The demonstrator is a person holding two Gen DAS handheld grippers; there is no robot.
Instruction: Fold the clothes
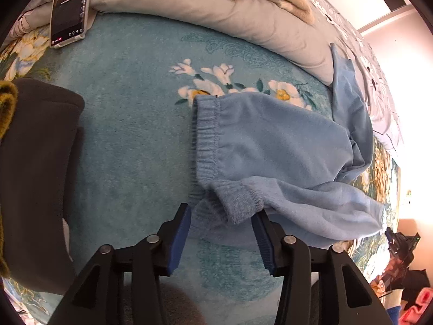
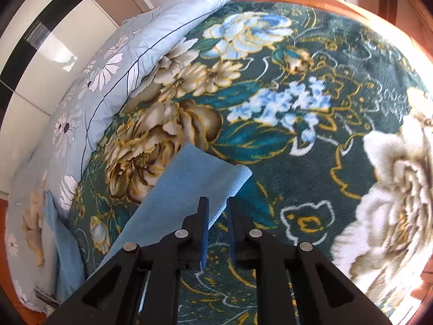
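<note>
Light blue fleece pants (image 1: 270, 146) lie on the teal floral blanket (image 1: 130, 124), waistband to the left, one leg running up at the right. A turned-over corner of the waistband (image 1: 238, 203) lies between the jaws of my left gripper (image 1: 220, 211), which is open wide; its right pad touches the cloth. In the right wrist view a pant leg end (image 2: 189, 187) lies on the dark floral blanket (image 2: 297, 162). My right gripper (image 2: 217, 203) stands narrowly open at that cloth's edge, which reaches into the gap.
A dark folded garment (image 1: 35, 178) lies at the left. A phone (image 1: 70, 8) leans against a grey quilt (image 1: 216, 13) at the back. A pale floral quilt (image 2: 102, 81) borders the bed's left. The wooden bed edge (image 2: 311, 0) runs along the far side.
</note>
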